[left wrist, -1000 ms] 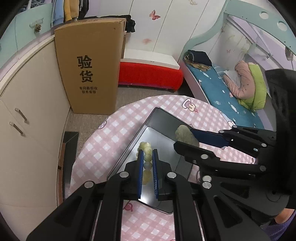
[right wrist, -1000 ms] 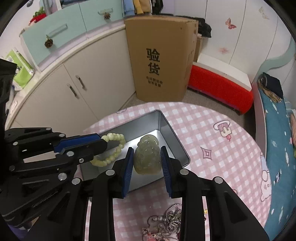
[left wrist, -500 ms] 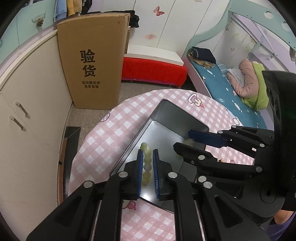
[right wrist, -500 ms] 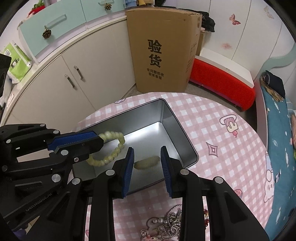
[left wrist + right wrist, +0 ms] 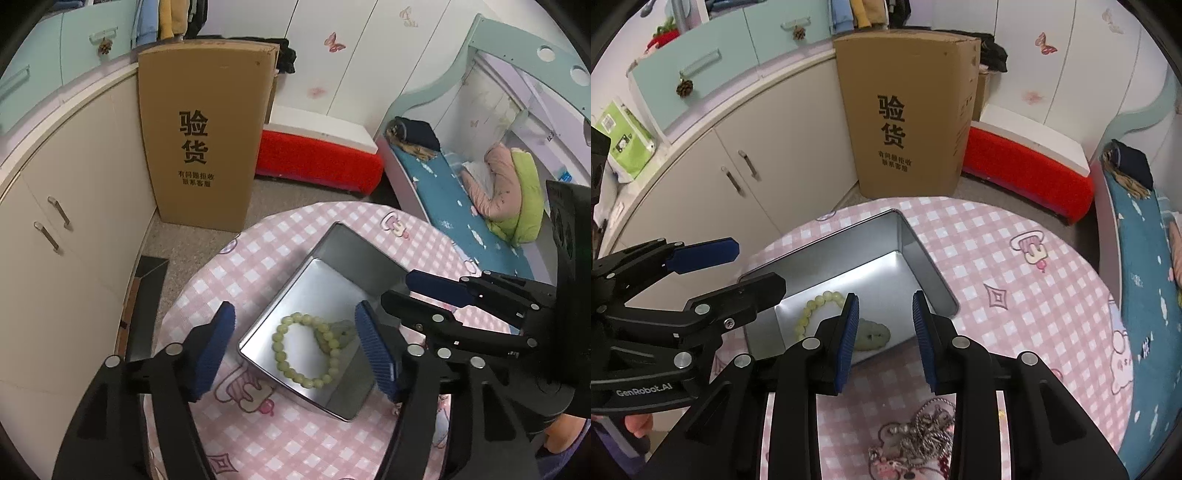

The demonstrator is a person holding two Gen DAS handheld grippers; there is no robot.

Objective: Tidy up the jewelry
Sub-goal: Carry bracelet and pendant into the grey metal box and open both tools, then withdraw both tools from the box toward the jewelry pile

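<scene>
Silver chain tangle (image 5: 923, 432) on the bench lies just behind our right claw (image 5: 884, 332), nearer it than the left claw (image 5: 295, 350); both gape empty over the tin (image 5: 923, 258), bracelet (image 5: 306, 350) and pendant (image 5: 873, 334) inside.

Black fingers (image 5: 207, 354), blue ribbed pads, silver screws

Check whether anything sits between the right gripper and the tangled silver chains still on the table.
Nothing visible does. The silver chains lie on the pink checked table below the open right gripper, outside the metal tin. The bead bracelet and jade pendant lie inside the tin, out of the way.
</scene>
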